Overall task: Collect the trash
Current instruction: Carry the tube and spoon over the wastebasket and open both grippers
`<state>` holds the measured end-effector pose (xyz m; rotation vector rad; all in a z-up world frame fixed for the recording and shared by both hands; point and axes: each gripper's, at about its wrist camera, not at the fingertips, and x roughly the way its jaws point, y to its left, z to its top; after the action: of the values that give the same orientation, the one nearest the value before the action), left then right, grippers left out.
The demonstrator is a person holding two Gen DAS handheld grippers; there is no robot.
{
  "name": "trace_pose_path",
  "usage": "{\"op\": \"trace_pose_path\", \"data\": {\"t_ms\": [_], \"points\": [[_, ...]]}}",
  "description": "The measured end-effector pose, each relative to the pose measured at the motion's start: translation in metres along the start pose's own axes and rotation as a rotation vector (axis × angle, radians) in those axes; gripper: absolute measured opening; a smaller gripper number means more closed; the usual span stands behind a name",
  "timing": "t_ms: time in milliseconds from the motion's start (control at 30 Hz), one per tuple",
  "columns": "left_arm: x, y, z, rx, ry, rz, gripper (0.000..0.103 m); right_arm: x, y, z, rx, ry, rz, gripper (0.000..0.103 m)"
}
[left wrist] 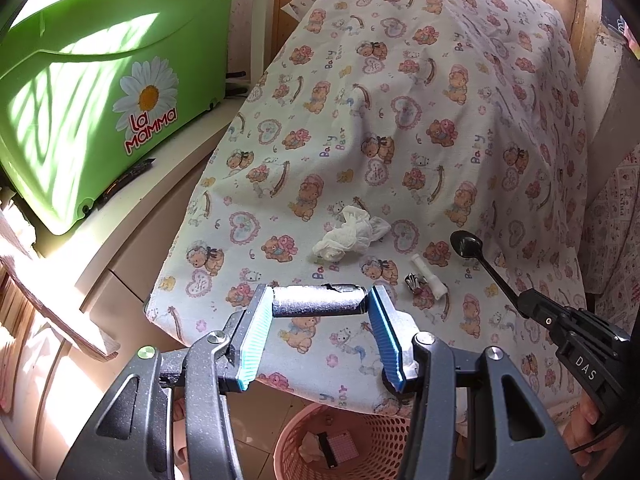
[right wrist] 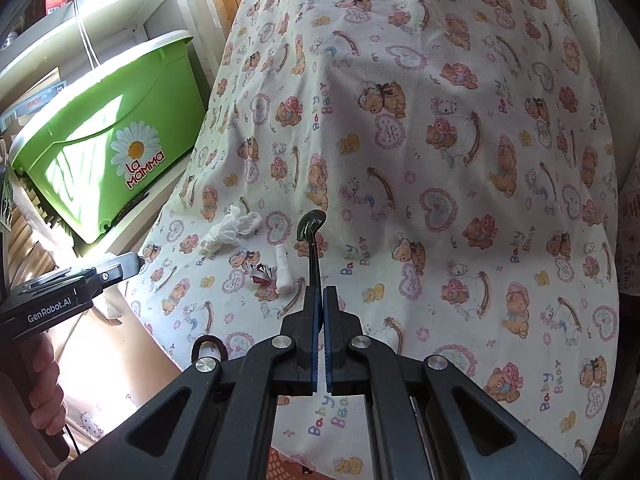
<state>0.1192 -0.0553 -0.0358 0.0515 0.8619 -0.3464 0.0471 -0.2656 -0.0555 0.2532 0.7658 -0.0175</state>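
My left gripper (left wrist: 319, 300) is shut on a dark grey roll (left wrist: 318, 301), held crosswise between its blue pads over the near edge of the bear-print cloth (left wrist: 400, 120). My right gripper (right wrist: 320, 292) is shut on the handle of a black plastic spoon (right wrist: 310, 226), bowl pointing away above the cloth; the spoon (left wrist: 466, 245) also shows at the right of the left wrist view. On the cloth lie a crumpled white tissue (left wrist: 350, 234) (right wrist: 232, 230), a small white tube (left wrist: 430, 276) (right wrist: 282, 270) and a shiny wrapper scrap (left wrist: 413, 281) (right wrist: 260, 272).
A pink perforated basket (left wrist: 372, 432) with some scraps inside stands on the floor below the cloth's near edge. A green "La Mamma" tub (left wrist: 100, 92) (right wrist: 116, 136) sits on a white shelf to the left. A person's hand (left wrist: 592, 428) holds the right gripper's handle.
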Motion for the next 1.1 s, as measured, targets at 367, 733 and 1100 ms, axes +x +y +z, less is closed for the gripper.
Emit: {"op": "trace_pose_path", "data": {"t_ms": [367,733,1100], "points": [[-0.006,0.002,-0.001,-0.002,-0.005,-0.013,0.047,-0.010,0.014,-0.002,-0.034,-0.036,-0.005,0.003],[-0.047,-0.012,-0.013,0.044,-0.006,-0.053,0.047,-0.064,0.044,-0.029,-0.065,-0.086,0.058,0.003],[-0.068,0.000,-0.059,-0.020,0.062,-0.060,0.047,-0.079,0.073,-0.086,-0.106,0.025,0.178,0.003]]}}
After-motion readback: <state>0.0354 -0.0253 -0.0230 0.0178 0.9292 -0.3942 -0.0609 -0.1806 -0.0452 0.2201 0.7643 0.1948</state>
